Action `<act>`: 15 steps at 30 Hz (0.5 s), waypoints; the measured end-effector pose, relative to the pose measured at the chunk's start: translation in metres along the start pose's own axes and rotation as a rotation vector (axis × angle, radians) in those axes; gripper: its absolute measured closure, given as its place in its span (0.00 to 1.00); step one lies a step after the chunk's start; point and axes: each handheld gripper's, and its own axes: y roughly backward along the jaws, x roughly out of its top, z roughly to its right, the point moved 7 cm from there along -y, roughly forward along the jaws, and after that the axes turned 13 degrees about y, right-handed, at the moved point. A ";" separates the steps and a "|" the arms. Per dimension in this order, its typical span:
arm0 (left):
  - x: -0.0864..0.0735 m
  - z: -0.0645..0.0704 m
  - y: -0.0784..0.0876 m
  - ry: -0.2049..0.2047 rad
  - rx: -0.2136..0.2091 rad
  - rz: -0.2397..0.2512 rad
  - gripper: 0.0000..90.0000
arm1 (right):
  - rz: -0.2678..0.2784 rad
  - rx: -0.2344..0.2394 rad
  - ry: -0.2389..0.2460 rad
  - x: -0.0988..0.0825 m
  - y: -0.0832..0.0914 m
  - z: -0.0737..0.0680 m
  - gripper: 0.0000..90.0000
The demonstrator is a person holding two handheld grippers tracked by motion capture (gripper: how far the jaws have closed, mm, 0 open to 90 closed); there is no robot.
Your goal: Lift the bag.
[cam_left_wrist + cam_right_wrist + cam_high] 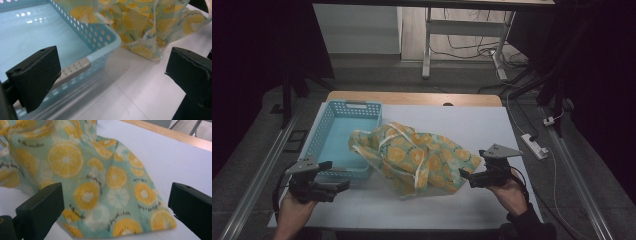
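- Left tool: jaws spread wide, nothing between them. The near corner of the blue basket sits just ahead of it and toward its left jaw; bare desk lies under the gap.
- Fruit-print bag: crumpled heap on the desk, ahead and to the right of the left tool. One end is draped over the basket's rim; the other end reaches the right tool.
- Right tool: released too, jaws wide apart. The bag's near edge lies flat on the desk just ahead, between the jaw lines but ungripped.
- Step, as I judge it: approach before the first grasp, likely to straighten or fold the bag. Next move calls for advancing the right tool low over the desk to pinch that edge, and the left reaching across to the basket-side end.
- Hard to read: the bag's handles and opening are lost in the folds; the basket's near wall hides part of its floor.
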 end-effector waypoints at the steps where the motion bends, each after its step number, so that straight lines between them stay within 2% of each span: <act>1: -0.002 0.000 0.001 0.003 -0.002 0.003 0.00 | -0.003 -0.003 -0.004 -0.003 0.001 0.000 0.00; 4: -0.011 0.001 0.003 0.010 0.004 0.002 0.00 | -0.013 -0.012 -0.016 -0.014 0.006 -0.001 0.00; 11: -0.034 -0.003 0.006 0.026 0.051 -0.017 0.00 | -0.047 -0.029 -0.039 -0.043 0.015 -0.007 0.00; 15: -0.049 -0.008 0.007 0.055 0.067 -0.038 0.00 | -0.087 -0.040 -0.044 -0.062 0.017 -0.010 0.00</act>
